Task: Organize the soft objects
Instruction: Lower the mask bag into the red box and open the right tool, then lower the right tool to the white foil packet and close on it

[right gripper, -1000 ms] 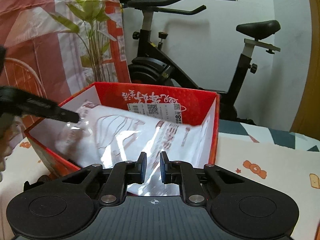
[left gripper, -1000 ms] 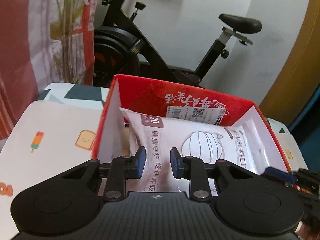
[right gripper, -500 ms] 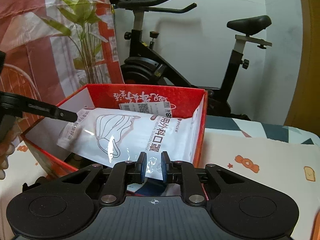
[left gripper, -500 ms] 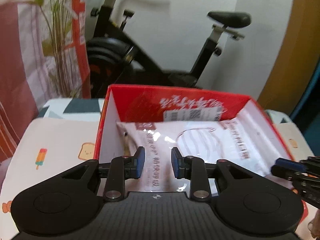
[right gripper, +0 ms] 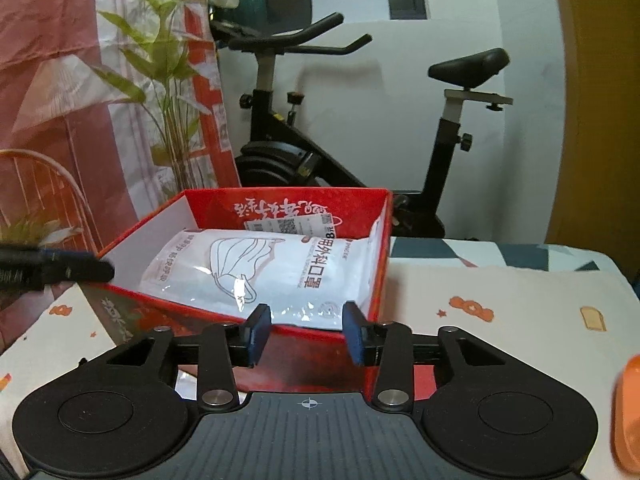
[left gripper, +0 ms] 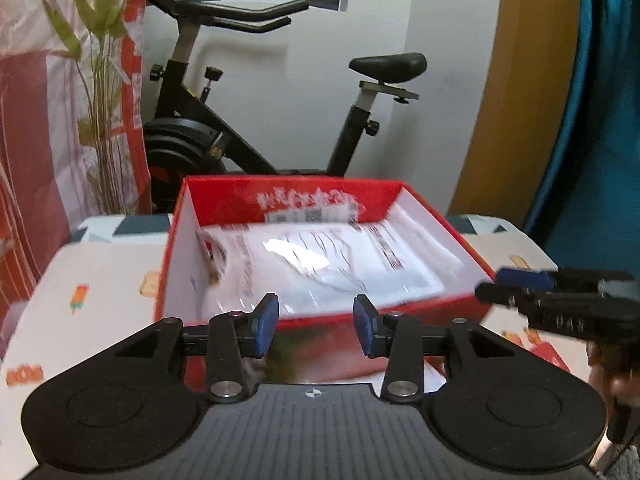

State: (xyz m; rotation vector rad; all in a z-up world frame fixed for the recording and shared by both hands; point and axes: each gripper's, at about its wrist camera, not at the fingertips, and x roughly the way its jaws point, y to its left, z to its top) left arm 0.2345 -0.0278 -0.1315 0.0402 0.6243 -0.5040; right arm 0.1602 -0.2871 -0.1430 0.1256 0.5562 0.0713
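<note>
The white mask pack (right gripper: 276,276) lies flat inside the red box (right gripper: 372,240), its near edge against the box's front wall and its far end under a price sticker (right gripper: 292,225) stuck to the back wall. By the look of it, the placing step for this pack is finished: neither gripper touches it, so what remains is to find the next soft item and bring it over. That calls for swinging away from the box without catching its front rim, which sits just ahead of both sets of fingers.

The left gripper (left gripper: 316,322) hangs before the box's near wall with its blue-padded fingers spread apart and nothing between them. The right gripper (right gripper: 306,330) does likewise at the box's other side, fingers spread and empty.

Writing: the pack shows a line drawing of a face mask and large Chinese characters reading in part 用外科口罩, surgical mask; smaller print beside them is too fine to read. The sticker carries a QR code and a bold 8. Decorative white Chinese script runs upside down on the inner back wall.

The box stands on a desk (right gripper: 520,300) covered in a cartoon-print cloth, with an exercise bike (right gripper: 452,152) behind it.
</note>
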